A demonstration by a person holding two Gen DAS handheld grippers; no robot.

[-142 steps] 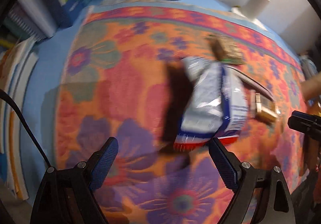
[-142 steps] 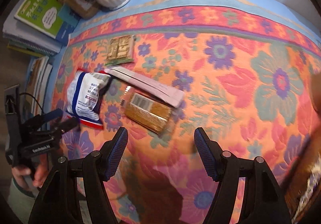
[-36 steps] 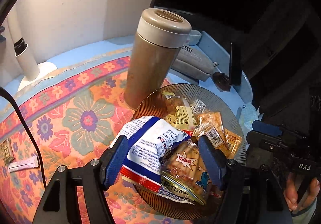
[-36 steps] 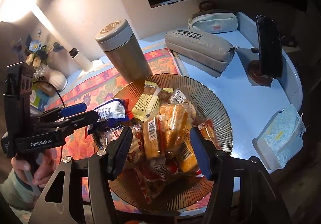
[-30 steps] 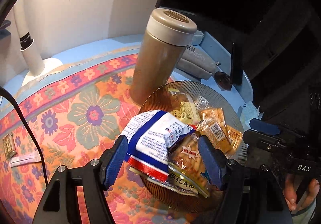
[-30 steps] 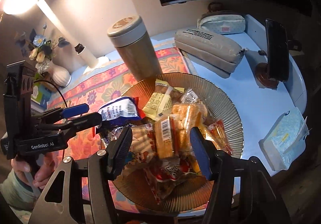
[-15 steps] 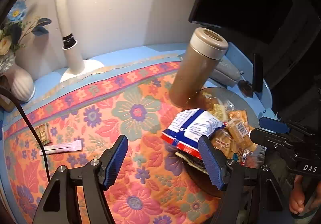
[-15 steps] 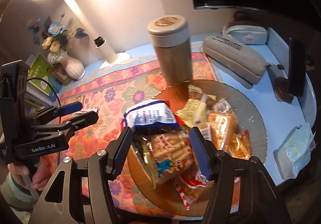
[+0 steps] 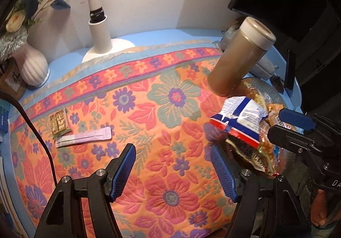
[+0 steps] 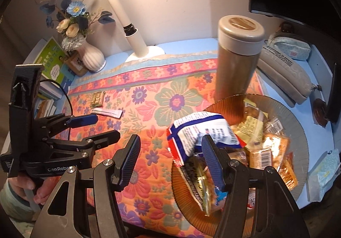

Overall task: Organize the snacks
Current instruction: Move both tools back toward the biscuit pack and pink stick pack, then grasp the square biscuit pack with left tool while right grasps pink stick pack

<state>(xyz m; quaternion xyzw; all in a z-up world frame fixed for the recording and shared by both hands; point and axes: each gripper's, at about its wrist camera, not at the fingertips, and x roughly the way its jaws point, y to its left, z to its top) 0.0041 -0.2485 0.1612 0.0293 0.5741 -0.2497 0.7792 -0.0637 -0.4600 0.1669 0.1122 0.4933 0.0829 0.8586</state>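
Both empty, jaws apart: left gripper [image 9: 171,170] nearer the flat lilac sachet [image 9: 84,138] lying crosswise up-left on floral cloth [image 9: 170,131], right gripper [image 10: 170,160] over amber ribbed snack plate [image 10: 298,131].

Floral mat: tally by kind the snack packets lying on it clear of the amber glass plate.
Brown-gold flat packet: 1
Lilac stick sachet: 1
Total: 2
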